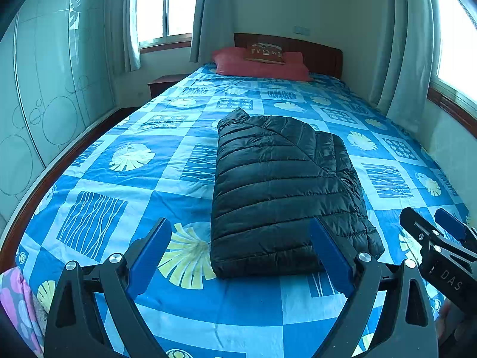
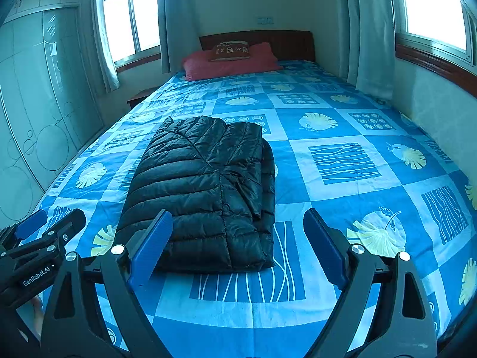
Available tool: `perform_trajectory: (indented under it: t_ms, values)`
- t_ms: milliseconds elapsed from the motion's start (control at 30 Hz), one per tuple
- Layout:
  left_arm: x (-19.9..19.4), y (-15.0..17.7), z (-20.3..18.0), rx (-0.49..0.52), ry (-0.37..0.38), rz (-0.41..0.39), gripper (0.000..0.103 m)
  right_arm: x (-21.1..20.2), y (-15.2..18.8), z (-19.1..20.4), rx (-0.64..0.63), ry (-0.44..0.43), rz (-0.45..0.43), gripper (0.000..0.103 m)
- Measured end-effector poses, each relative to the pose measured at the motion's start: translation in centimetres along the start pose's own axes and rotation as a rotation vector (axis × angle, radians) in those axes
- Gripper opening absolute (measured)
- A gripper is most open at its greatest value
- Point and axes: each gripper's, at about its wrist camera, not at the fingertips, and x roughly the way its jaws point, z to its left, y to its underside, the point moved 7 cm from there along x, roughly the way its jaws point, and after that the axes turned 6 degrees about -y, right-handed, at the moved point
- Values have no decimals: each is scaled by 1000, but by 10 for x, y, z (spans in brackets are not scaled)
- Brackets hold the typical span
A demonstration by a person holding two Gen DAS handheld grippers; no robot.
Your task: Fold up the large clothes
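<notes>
A black quilted puffer jacket (image 1: 283,191) lies folded into a thick rectangle on the blue patterned bedspread (image 1: 119,179). My left gripper (image 1: 238,229) hovers open above the bed in front of the jacket's near edge, with nothing between its blue pads. In the right wrist view the same jacket (image 2: 205,191) sits left of centre. My right gripper (image 2: 238,220) is open, its left pad over the jacket's near corner and nothing held. Each gripper shows in the other's view: the right one (image 1: 432,223) at the right edge, the left one (image 2: 50,220) at the left edge.
A red pillow (image 1: 262,65) with a brown cushion lies at the wooden headboard (image 1: 316,53). A glass-fronted wardrobe (image 1: 53,95) stands left of the bed, a nightstand (image 1: 167,83) beside it. Curtained windows (image 2: 435,6) are behind and to the right. Purple patterned fabric (image 1: 15,298) shows at the lower left.
</notes>
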Motion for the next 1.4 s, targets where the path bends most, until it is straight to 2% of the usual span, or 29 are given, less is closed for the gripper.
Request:
perform_trajectory:
  t_ms: [1233,1400]
  values:
    - [-1,-1,-5,2,-6,-7,92,3,-2,12,3,-19,-3,89]
    - [-1,-1,-2,4,-38,-9,92,4,-1,11,3,-20,-3,89]
